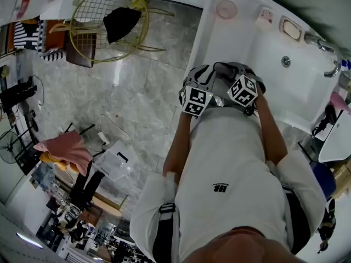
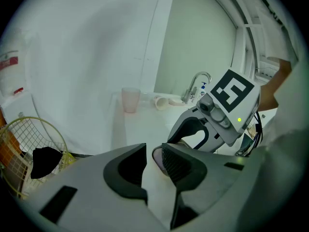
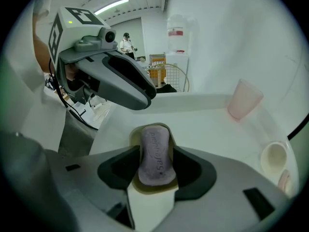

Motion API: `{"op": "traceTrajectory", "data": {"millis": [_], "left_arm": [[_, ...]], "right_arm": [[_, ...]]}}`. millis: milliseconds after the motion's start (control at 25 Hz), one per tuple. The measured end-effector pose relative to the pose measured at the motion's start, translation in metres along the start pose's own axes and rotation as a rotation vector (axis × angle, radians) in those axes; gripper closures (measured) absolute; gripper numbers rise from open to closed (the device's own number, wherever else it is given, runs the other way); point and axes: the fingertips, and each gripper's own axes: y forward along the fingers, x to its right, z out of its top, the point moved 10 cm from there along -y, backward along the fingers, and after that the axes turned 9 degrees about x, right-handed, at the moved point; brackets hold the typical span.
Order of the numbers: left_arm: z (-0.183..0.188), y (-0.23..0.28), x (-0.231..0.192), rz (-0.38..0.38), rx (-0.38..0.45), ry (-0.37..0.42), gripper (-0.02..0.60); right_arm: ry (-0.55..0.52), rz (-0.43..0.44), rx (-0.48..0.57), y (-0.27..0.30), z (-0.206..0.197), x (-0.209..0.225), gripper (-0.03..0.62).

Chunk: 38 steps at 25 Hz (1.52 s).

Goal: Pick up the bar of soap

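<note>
The bar of soap (image 3: 155, 152) is pale purple with stamped lettering and lies lengthwise between the jaws of my right gripper (image 3: 154, 170). The jaws are shut on its two long sides, and an olive-beige rim shows around it. In the left gripper view a pinkish end of the soap (image 2: 158, 159) peeks out behind one finger. My left gripper (image 2: 153, 172) is open with only white counter showing in its gap. It points at the right gripper (image 2: 205, 129) from close by. In the head view both grippers are held near the person's body at the counter's edge (image 1: 197, 48).
A white sink basin (image 1: 290, 75) with a chrome faucet (image 1: 326, 51) lies ahead on the right. A pink cup (image 3: 244, 99) and a beige dish (image 1: 290, 29) stand at the counter's back. A gold wire basket (image 1: 104, 26) sits on the grey floor to the left.
</note>
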Motion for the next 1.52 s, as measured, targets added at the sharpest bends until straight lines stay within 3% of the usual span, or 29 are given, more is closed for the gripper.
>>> {"op": "traceTrajectory", "data": {"millis": [840,1160,1520], "left_arm": [[-0.010,-0.020,0.000,0.036,0.012,-0.020,0.466],[-0.012,-0.028,-0.004,0.066,0.022,-0.023,0.466],[-0.014,-0.038,-0.007,0.080,0.031,-0.025,0.466]], "right_arm": [[0.066,-0.001,-0.058,0.013,0.014,-0.009,0.382],[0.087,-0.012,-0.139,0.017,0.021,-0.010,0.388],[0.164,-0.029,-0.099,0.016,0.020,-0.009,0.393]]}}
